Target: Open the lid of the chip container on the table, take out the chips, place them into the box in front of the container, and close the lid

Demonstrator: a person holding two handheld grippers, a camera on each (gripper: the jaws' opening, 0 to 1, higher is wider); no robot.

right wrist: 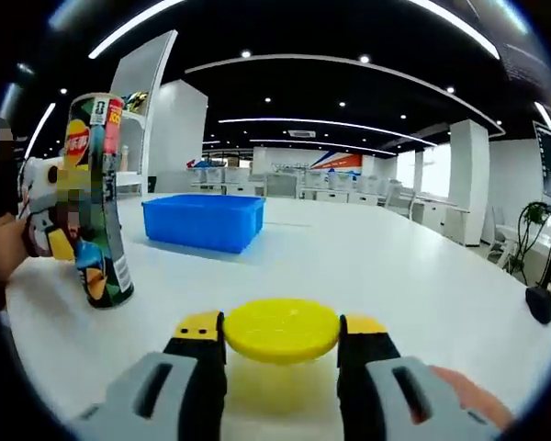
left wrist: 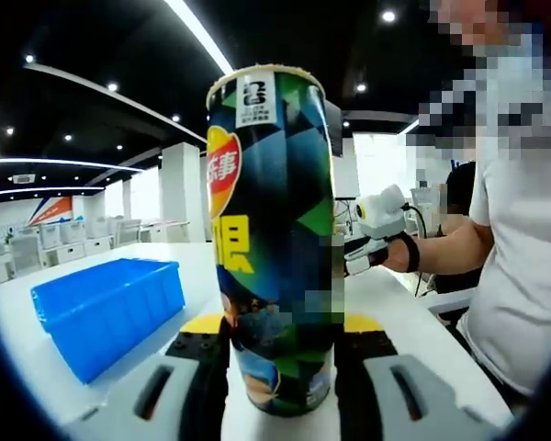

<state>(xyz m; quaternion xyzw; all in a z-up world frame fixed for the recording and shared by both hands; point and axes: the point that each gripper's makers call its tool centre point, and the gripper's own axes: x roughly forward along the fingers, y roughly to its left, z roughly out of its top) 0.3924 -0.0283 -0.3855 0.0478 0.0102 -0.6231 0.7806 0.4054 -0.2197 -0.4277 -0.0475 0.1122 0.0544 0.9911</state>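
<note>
The chip can (left wrist: 275, 257), dark with green, blue and yellow print, stands on the white table (left wrist: 101, 404) with my left gripper (left wrist: 282, 323) shut on its lower part. Its top rim is bare, with no lid on it. In the right gripper view the same can (right wrist: 96, 197) leans slightly at the left, with the left gripper (right wrist: 41, 225) around it. My right gripper (right wrist: 281, 333) is shut on the round yellow lid (right wrist: 281, 326), held flat just above the table. The blue box (left wrist: 106, 308) sits left of the can, and the blue box (right wrist: 205, 220) is empty as far as I can see.
A person in a white shirt (left wrist: 523, 230) stands to the right, one hand holding the right gripper (left wrist: 363, 257) beyond the can. The white table (right wrist: 395, 276) stretches wide to the right. Office desks and white pillars fill the background.
</note>
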